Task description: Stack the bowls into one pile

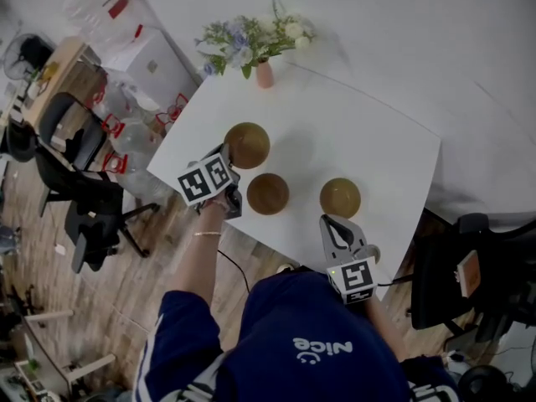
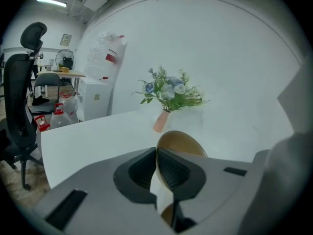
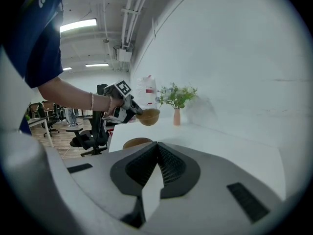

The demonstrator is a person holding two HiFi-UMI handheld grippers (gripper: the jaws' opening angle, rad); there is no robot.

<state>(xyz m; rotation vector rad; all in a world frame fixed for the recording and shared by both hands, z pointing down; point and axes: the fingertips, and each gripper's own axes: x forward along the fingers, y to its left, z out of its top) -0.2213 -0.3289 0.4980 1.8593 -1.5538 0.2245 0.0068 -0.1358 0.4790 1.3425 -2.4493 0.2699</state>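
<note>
Held bowl (image 1: 248, 144): your left gripper (image 1: 229, 159) pinches its rim, with the wall between the pads; the bowl hangs clear above the table (image 1: 377, 132).
Middle bowl (image 1: 268, 193): on the table, just beside the held one.
Right bowl (image 1: 340, 198): on the table near your right gripper (image 1: 335, 224), whose jaws are pressed together and empty.
Handling: looks rigid, light and smooth. The rim is probably slippery, so take the wall deep between the pads.

You are working with three golden-brown bowls (image 1: 268, 193) over a white table (image 1: 368, 141), a pink vase (image 1: 265, 74) is holding blue-and-white flowers (image 1: 251, 38) with green leaves, and your navy sleeves (image 1: 180, 325) are showing beside black-and-white square-patterned marker cubes (image 1: 206, 178).
</note>
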